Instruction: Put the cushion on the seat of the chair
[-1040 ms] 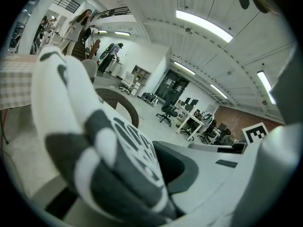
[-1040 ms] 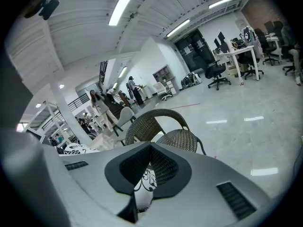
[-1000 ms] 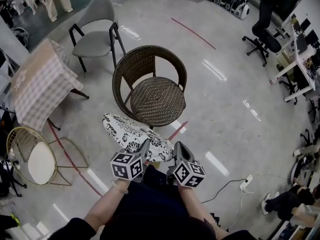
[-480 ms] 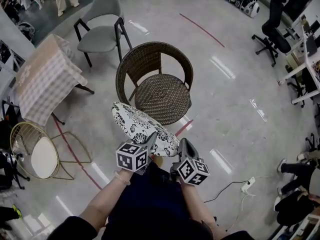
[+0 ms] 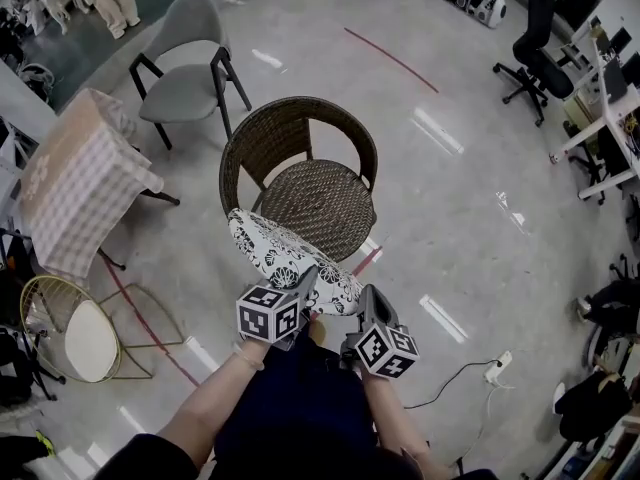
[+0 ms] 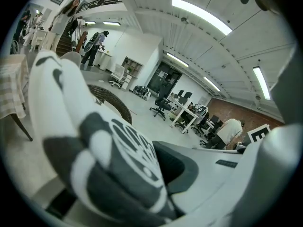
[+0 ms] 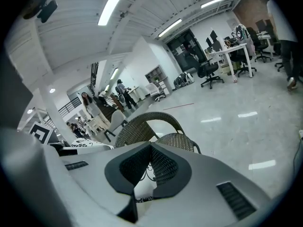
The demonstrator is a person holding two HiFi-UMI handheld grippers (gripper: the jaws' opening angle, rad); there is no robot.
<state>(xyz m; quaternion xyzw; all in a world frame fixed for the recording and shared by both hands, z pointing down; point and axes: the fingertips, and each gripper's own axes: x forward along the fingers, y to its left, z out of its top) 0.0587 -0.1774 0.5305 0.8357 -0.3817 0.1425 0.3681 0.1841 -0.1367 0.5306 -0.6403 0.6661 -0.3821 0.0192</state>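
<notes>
The black-and-white patterned cushion (image 5: pixel 285 258) hangs above the floor, and its far end overlaps the front left rim of the brown wicker chair (image 5: pixel 300 128). The woven seat (image 5: pixel 325 203) is bare. My left gripper (image 5: pixel 305 290) is shut on the cushion's near edge. In the left gripper view the cushion (image 6: pixel 71 126) fills the left side, pinched at the left gripper (image 6: pixel 156 150). My right gripper (image 5: pixel 363 298) is shut on the cushion's right corner. Patterned fabric (image 7: pixel 141 192) shows under the closed right gripper (image 7: pixel 150 148), and the wicker chair (image 7: pixel 156 124) stands just beyond.
A grey chair (image 5: pixel 185 63) stands behind the wicker one. At left are a table with a checked cloth (image 5: pixel 75 178) and a gold wire chair (image 5: pixel 70 328). Office chairs (image 5: pixel 530 58) and desks line the right. A power strip (image 5: pixel 493 368) with its cable lies on the floor.
Both grippers have carried the cushion forward toward the wicker chair. Its far end now reaches the seat's front rim, where before it hung short of it.
</notes>
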